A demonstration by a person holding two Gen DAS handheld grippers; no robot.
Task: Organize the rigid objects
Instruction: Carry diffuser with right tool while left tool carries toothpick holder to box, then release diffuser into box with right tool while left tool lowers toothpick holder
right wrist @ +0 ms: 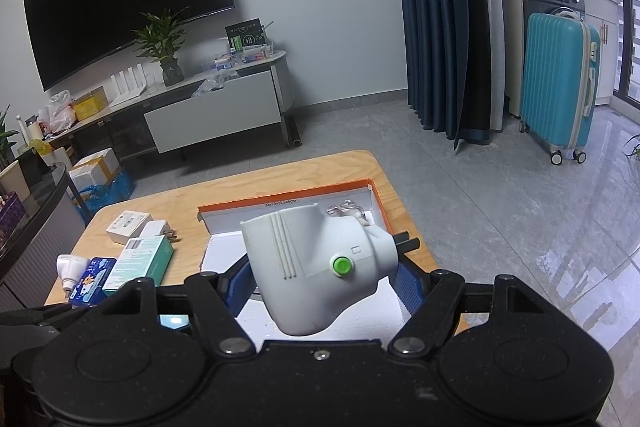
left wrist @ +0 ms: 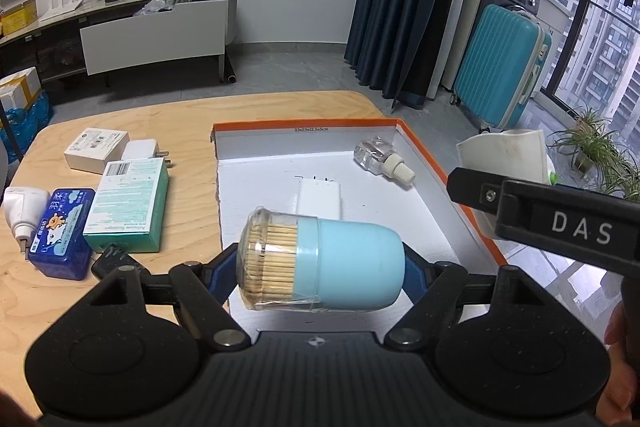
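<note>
Bottle [left wrist: 382, 159] and charger [left wrist: 320, 198] in tray [left wrist: 436, 163] — boxes [left wrist: 128, 211] left, on table [left wrist: 192, 115]

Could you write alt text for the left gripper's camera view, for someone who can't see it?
The left gripper holds a light blue toothpick jar sideways above an orange-edged white box on a wooden table. A clear bottle and a white adapter lie inside; small boxes sit left.

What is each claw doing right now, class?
Left claw: closed on the toothpick jar, above the box.
Right claw: closed on the white plug.
</note>
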